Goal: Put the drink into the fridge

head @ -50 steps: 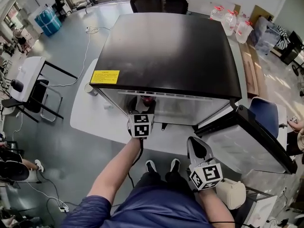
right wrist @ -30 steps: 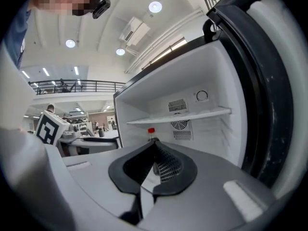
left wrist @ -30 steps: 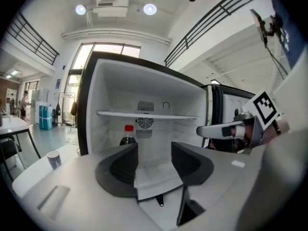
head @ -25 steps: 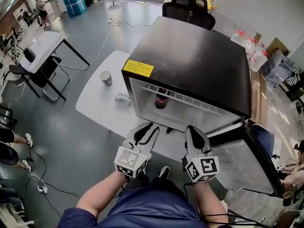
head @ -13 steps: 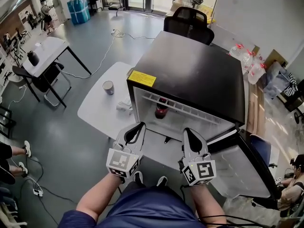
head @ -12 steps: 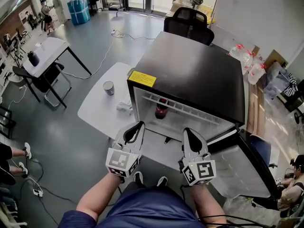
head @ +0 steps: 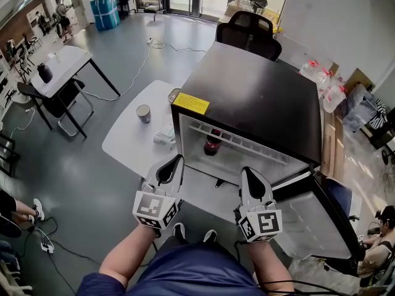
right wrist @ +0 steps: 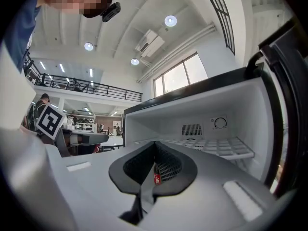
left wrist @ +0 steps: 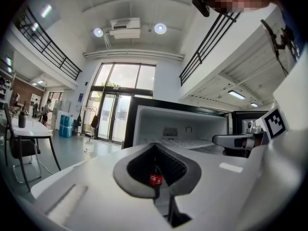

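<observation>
The drink (head: 212,143), a dark bottle with a red label, stands upright inside the open black fridge (head: 259,97), at the left of its lower compartment. Both grippers are held side by side in front of the fridge, well short of the bottle. My left gripper (head: 177,160) is shut and holds nothing. My right gripper (head: 248,172) is also shut and empty. From the left gripper view, the bottle's red label (left wrist: 155,179) shows through the hollow behind the closed jaws. The right gripper view shows the label (right wrist: 157,178) the same way, below the wire shelf (right wrist: 216,147).
The fridge door (head: 321,211) hangs open to the right. Left of the fridge, a white table (head: 126,150) carries a cup (head: 143,113) and a crumpled pale object (head: 163,139). A black chair (head: 247,26) stands behind the fridge, water jugs (head: 324,82) at its right.
My left gripper has pulled back from the bottle inside the fridge and its jaws have closed empty. Both grippers now sit level in front of the fridge.
</observation>
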### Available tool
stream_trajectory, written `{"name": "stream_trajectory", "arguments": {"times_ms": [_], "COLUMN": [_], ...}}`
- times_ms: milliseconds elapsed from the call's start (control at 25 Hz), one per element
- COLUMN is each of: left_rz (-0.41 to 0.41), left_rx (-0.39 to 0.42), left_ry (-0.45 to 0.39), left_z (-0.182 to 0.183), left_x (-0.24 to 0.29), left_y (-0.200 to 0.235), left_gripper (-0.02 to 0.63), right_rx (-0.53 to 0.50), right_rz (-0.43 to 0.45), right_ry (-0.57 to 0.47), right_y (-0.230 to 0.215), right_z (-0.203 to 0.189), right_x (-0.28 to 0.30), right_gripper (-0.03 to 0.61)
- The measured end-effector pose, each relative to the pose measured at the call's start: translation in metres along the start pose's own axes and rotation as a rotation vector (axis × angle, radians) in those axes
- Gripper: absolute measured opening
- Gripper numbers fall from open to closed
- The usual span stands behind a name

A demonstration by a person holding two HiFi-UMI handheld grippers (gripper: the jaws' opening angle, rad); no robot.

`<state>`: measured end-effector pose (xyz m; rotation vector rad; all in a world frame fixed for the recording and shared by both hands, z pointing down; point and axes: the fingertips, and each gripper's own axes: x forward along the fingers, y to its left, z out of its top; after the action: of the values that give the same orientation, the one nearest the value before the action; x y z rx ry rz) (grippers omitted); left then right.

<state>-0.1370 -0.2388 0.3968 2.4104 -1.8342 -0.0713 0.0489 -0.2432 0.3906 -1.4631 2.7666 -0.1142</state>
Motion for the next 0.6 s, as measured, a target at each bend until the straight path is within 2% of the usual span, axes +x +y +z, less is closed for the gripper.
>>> {"name": "stream_trajectory", "arguments": {"times_ms": [600], "left_rz": [0.003], "left_rx": [0.011], "left_ry": [0.004], "left_z": [-0.0006], "left_x": [0.0045], "left_y": [0.0021], "left_gripper": [0.005], "right_rx": [-0.006], "right_rz": [0.012], "right_ry": [0.005], "right_y": [0.002], "right_z": [0.001], "right_x": [0.0051], "right_gripper": [0.006]}}
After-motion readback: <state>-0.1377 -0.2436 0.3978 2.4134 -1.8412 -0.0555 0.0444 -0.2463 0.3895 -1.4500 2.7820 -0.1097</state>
